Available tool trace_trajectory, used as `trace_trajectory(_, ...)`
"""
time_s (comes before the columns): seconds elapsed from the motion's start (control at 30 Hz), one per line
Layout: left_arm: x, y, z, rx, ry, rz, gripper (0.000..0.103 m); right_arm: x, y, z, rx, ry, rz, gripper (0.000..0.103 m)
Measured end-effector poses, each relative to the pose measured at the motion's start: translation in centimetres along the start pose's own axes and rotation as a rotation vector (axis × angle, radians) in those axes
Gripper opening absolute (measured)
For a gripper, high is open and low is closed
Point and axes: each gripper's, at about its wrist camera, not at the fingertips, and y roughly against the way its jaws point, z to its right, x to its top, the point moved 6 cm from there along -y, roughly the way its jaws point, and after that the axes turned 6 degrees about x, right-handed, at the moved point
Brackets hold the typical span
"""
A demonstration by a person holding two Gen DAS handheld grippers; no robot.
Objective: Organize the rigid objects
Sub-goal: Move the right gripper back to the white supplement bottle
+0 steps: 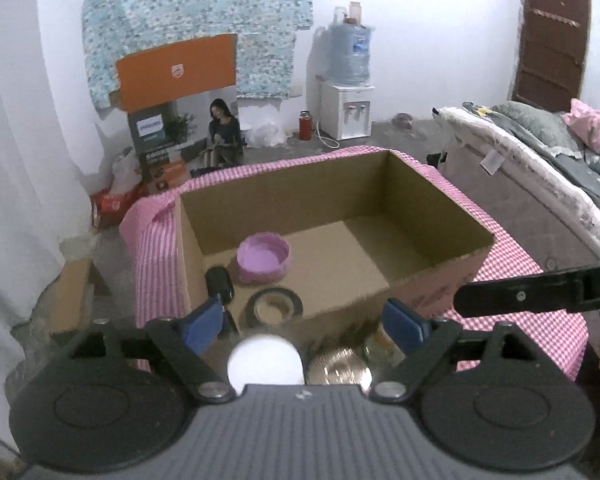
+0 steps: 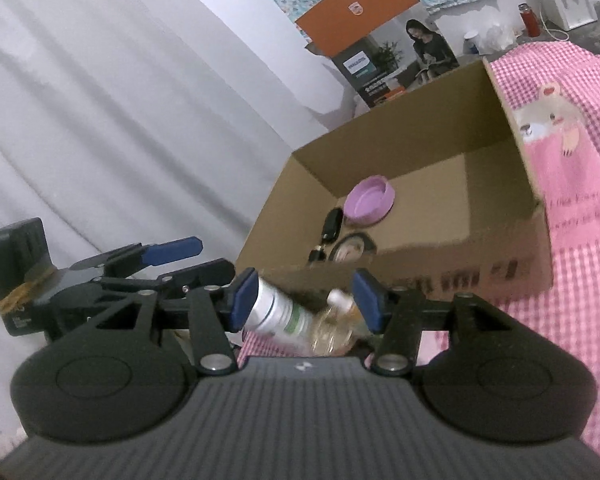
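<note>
An open cardboard box [image 1: 284, 168] [image 2: 400, 128] sits on a pink checked cloth [image 1: 512, 256] [image 2: 580, 260]. In its near left corner lie a purple bowl [image 1: 264, 258] [image 2: 370, 200], a small black object [image 1: 220, 282] [image 2: 333, 222] and a dark tape roll [image 1: 276, 306] [image 2: 352, 246]. My left gripper [image 1: 304, 322] [image 2: 196, 258] stands wide open in front of the box, above a blurred white round object [image 1: 265, 364] and a shiny golden one [image 1: 340, 372]. My right gripper [image 2: 306, 300] is open, with a white bottle [image 2: 278, 314] and a clear yellowish bottle [image 2: 336, 324] lying blurred just beyond its pads. One of its fingers [image 1: 520, 296] reaches in from the right.
A bed [image 1: 540, 168] with grey bedding runs along the right. On the floor behind the box are a water dispenser [image 1: 348, 112], a red flask [image 1: 305, 125] and an orange-topped carton [image 1: 176, 72] [image 2: 356, 12]. A white curtain [image 2: 100, 120] hangs at the left.
</note>
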Motion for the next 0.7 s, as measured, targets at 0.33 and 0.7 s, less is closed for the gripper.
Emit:
trace_trajectory(0.33,-5.4,0.0,-1.6,0.076,0.075,-0.041,0.088,-2.6,-2.6,-3.0,-0.030,0.109,-0.020,0.073)
trace_trajectory(0.7,-7.0,-1.0,-0.8,0.105,-0.003,0.011,0.088,-3.1,-5.2,-4.5,-0.037,0.181,-0.074,0.076)
